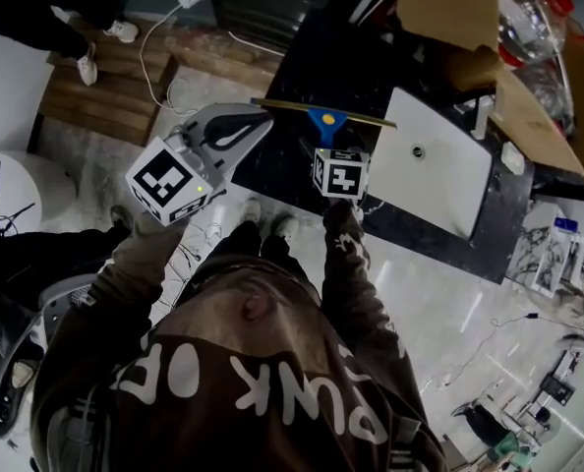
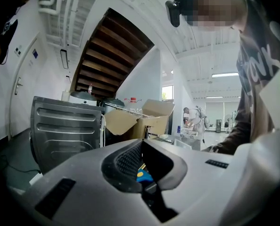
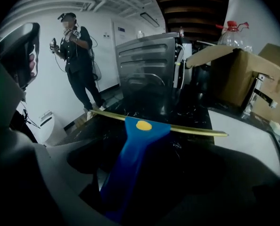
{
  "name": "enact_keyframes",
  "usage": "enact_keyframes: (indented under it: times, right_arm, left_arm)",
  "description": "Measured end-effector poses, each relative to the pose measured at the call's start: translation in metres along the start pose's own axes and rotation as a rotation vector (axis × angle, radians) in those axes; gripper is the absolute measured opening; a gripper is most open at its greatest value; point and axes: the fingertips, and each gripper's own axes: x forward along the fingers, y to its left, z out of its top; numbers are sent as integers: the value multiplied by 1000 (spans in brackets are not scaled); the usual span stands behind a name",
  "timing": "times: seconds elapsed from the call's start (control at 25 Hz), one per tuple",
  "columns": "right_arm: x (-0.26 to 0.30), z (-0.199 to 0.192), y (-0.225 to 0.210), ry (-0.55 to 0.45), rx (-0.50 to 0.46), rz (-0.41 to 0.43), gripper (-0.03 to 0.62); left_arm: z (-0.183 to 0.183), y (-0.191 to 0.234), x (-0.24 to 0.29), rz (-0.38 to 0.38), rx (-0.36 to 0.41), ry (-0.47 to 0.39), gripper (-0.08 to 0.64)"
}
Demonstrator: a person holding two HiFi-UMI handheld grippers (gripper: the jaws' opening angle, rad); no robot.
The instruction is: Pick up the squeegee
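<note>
The squeegee [image 1: 327,123] lies on the black counter [image 1: 317,57], its blue handle with a yellow dot pointing toward me and its brass blade crosswise at the far end. My right gripper [image 1: 329,142] is down at the handle. In the right gripper view the blue handle [image 3: 130,159] runs between the jaws of that gripper [image 3: 144,168], which stand wide and open around it. My left gripper [image 1: 262,119] hangs in the air left of the blade, shut and empty. In the left gripper view the tips of the left gripper [image 2: 141,142] meet, and a bit of blue shows below them.
A white sink basin [image 1: 435,160] sits right of the squeegee, with a cardboard box [image 1: 528,116] behind it. A steel appliance [image 3: 147,62] stands at the counter's far end. Another person [image 3: 78,55] stands on the floor to the left. Cables and wooden steps [image 1: 105,91] are nearby.
</note>
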Motion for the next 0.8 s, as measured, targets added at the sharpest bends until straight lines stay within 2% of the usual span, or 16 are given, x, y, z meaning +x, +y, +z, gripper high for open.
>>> enact_keyframes:
  times: [0.08, 0.24, 0.32, 0.48, 0.56, 0.8]
  right_arm:
    - [4, -6, 2, 44, -8, 19, 491]
    - [4, -7, 3, 56, -6, 22, 477]
    - [4, -6, 8, 69, -24, 36, 449]
    - [1, -6, 22, 92, -63, 59, 275]
    - [-2, -8, 23, 97, -65, 60, 227]
    - [-12, -17, 15, 138, -86, 62, 153]
  left_arm:
    - [0, 0, 3, -2, -1, 1, 3]
    - [1, -1, 9, -13, 0, -2, 3]
    - [2, -1, 10, -17, 2, -2, 3]
    - [4, -2, 10, -19, 8, -1, 3]
    - [6, 0, 8, -15, 12, 0, 3]
    - [9, 6, -1, 0, 16, -4, 3]
